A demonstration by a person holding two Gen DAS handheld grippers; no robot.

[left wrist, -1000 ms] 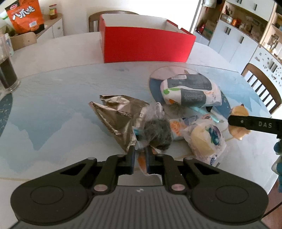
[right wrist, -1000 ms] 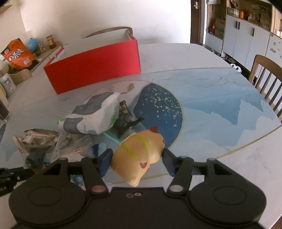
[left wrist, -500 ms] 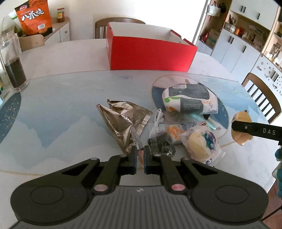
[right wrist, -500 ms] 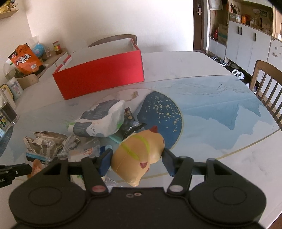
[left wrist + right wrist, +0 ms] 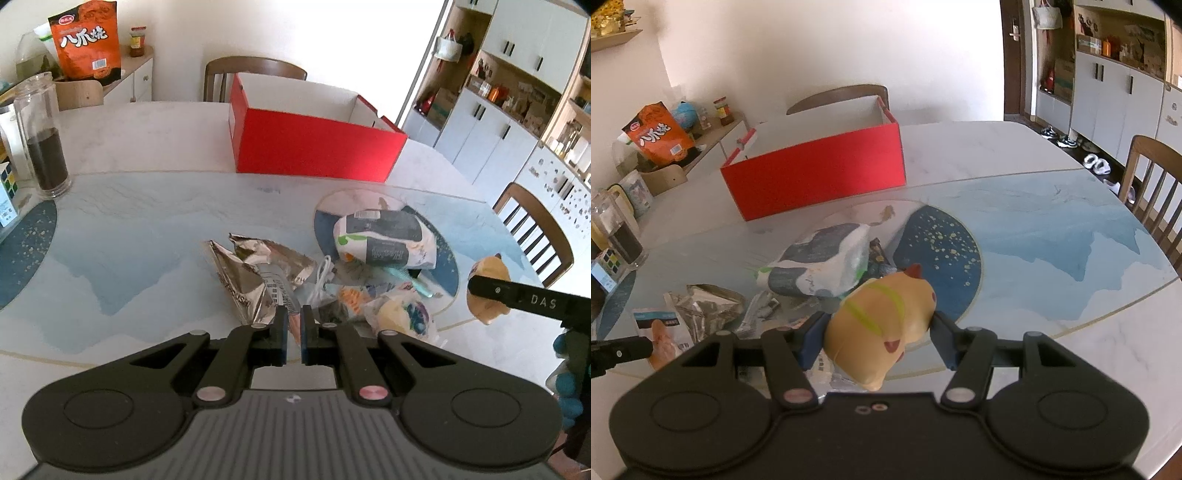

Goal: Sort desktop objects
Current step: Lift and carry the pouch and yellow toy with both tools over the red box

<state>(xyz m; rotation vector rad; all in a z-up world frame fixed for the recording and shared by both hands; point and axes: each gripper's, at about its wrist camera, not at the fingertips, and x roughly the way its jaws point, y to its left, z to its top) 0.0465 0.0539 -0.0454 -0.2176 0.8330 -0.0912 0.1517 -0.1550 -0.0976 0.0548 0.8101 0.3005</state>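
The right tool (image 5: 877, 341) is clamped on a yellow rubber chicken toy (image 5: 882, 325), its blue pads pressing the toy's two sides and holding it clear of the surface (image 5: 1052, 258). The left tool (image 5: 294, 334) has its jaws drawn together on the edge of a thin clear snack packet (image 5: 293, 323) with an orange item inside; the right tool's view shows that packet (image 5: 661, 330) beside the left tool's black finger.

Below lies a loose heap: a crumpled silver foil bag (image 5: 251, 273), a white and grey pouch (image 5: 384, 240), a small bun in clear wrap (image 5: 402, 314) and a white cable (image 5: 325, 269), all close together or touching. Past the heap, well apart from it, an open red box (image 5: 314, 151) with a white inside stands on the surface.

The surface is a rounded top, pale marble at its rim, with a blue and white landscape print and dark blue gold-speckled discs. Wooden chairs (image 5: 535, 229) stand around it. On the left a glass jar (image 5: 44, 136) holds something dark, next to a puzzle cube (image 5: 609, 266). White cabinets (image 5: 1108, 96) and open shelves line the right wall; shoes lie on the floor by a door.

The right tool's finger reads "DAS" in the left view. An orange snack bag (image 5: 88, 40) on a sideboard carries large white Chinese characters.
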